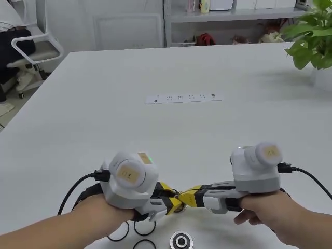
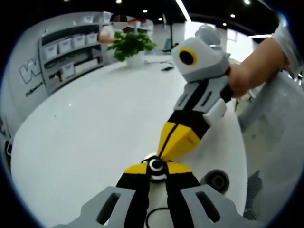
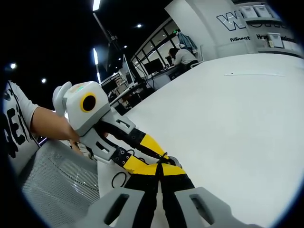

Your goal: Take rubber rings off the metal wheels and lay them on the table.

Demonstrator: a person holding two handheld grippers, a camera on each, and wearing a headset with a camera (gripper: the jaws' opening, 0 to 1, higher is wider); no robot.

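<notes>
A small metal wheel (image 2: 156, 165) sits between the yellow tips of my left gripper (image 2: 156, 169), which is shut on it just above the table's near edge. My right gripper (image 2: 161, 152) comes in from the upper right, its tips closed to a point at the wheel's rim, pinching the black rubber ring there. In the head view the left gripper (image 1: 174, 200) and right gripper (image 1: 185, 197) meet tip to tip. A second metal wheel (image 1: 181, 241) lies bare on the table below them. Several loose black rubber rings (image 1: 144, 228) lie under the left hand.
The white table (image 1: 171, 135) stretches away wide and bare. A power strip (image 1: 184, 97) lies in its middle, and a potted plant (image 1: 314, 36) stands at the far right corner. An office chair (image 1: 31, 52) stands off the table's left side.
</notes>
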